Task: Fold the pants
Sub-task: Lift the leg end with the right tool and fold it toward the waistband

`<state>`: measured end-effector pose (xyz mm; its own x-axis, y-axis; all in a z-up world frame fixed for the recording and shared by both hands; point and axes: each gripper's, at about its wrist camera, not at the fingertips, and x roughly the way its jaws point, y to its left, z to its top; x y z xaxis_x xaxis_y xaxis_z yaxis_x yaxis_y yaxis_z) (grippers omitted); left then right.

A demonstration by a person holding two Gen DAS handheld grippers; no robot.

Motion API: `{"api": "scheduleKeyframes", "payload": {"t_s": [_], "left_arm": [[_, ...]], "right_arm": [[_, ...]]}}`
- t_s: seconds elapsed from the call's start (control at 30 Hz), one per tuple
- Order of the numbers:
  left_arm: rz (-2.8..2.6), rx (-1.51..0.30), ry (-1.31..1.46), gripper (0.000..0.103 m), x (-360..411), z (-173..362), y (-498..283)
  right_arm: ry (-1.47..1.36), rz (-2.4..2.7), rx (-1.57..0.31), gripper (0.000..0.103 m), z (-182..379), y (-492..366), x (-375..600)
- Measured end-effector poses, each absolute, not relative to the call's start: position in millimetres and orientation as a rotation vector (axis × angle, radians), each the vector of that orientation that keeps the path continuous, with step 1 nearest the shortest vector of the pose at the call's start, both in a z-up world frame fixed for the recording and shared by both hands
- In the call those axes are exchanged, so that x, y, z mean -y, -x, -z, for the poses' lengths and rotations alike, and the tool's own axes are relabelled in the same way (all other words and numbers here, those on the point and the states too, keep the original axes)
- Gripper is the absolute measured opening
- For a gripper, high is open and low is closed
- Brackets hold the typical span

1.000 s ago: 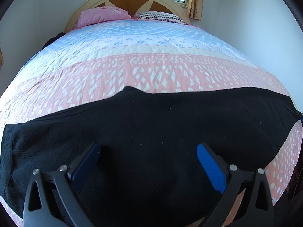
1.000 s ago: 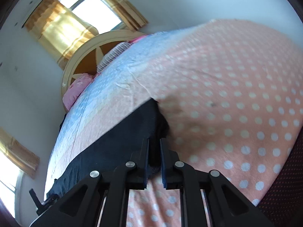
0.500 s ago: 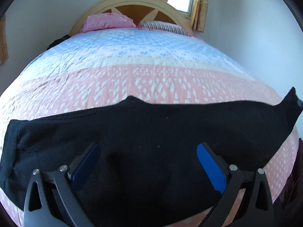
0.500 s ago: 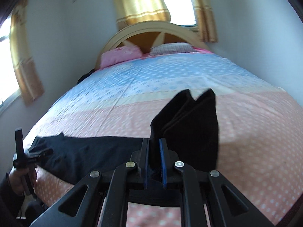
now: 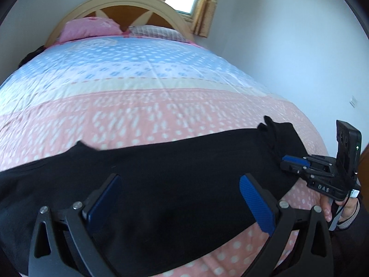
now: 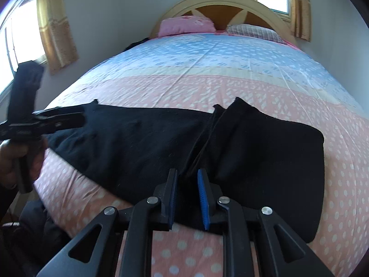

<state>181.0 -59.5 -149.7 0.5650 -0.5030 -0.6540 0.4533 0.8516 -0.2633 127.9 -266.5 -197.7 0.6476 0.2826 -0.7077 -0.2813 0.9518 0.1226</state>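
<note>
1. Left tool (image 5: 180, 198): fingers spread wide, grasping nothing, hovering over black knit pants (image 5: 161, 173).
2. Right tool (image 6: 187, 198): fingers slightly parted, straddling a raised fold of the pants (image 6: 143, 143).
3. Pants lie across the pink-and-blue patterned bedspread (image 6: 207, 64), near the bed's foot edge.

Black pants (image 5: 161, 173); pink-blue dotted bedspread (image 5: 138, 87); blue-padded fingers (image 5: 256, 200); gold curtains (image 6: 57, 23).

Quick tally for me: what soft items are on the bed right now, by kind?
Black pants: 1
Pillows: 2, one pink pillow, one checked pillow
Patterned bedspread: 1
Total: 4
</note>
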Motion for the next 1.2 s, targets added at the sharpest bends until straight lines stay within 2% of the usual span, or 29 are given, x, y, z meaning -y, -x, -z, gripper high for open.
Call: {"api": "scheduleKeyframes", "payload": {"t_s": [0.17,0.33,0.37,0.4,0.43,0.73,0.77,0.8,0.83,0.87,0.9,1.07,1.2], "left_arm": [[0.616,-0.792,0.017,0.103,102.1,143.8,-189.6],[0.615,-0.799,0.022,0.103,118.2,147.9,-183.7],[0.612,-0.8,0.015,0.103,122.6,149.0,-182.4],[0.611,-0.803,0.008,0.103,124.7,150.4,-181.1],[0.613,-0.807,0.007,0.103,126.6,151.6,-180.1],[0.636,-0.797,0.009,0.103,130.2,148.7,-175.9],[0.636,-0.798,0.015,0.103,129.2,149.2,-176.3],[0.635,-0.801,0.022,0.103,128.2,150.3,-176.9],[0.634,-0.806,0.028,0.103,127.8,151.5,-177.8],[0.635,-0.813,0.036,0.103,127.1,153.0,-178.6],[0.637,-0.817,0.041,0.103,126.7,153.7,-178.5],[0.659,-0.808,0.042,0.103,125.9,149.1,-174.2],[0.685,-0.801,0.041,0.103,130.3,143.6,-174.1]], "right_arm": [[-0.025,-0.293,-0.749,0.019,191.4,-107.8,283.4],[0.066,-0.237,-0.746,0.019,197.1,-105.4,276.4],[0.07,-0.242,-0.745,0.026,197.2,-106.3,275.1],[0.07,-0.253,-0.742,0.038,197.5,-107.0,271.9],[0.075,-0.255,-0.739,0.042,197.7,-108.3,269.1],[0.178,-0.174,-0.737,0.042,204.0,-125.0,254.9],[0.197,-0.174,-0.739,0.04,206.1,-126.7,252.2],[0.205,-0.176,-0.745,0.031,209.0,-128.9,250.3],[0.206,-0.175,-0.75,0.026,210.5,-128.9,249.9],[0.195,-0.183,-0.751,0.013,209.6,-129.1,249.8],[0.19,-0.183,-0.748,0.008,207.4,-128.0,250.4],[0.167,-0.196,-0.683,0.007,184.3,-108.6,254.6],[0.205,-0.216,-0.732,0.007,201.4,-108.1,250.7]]}}
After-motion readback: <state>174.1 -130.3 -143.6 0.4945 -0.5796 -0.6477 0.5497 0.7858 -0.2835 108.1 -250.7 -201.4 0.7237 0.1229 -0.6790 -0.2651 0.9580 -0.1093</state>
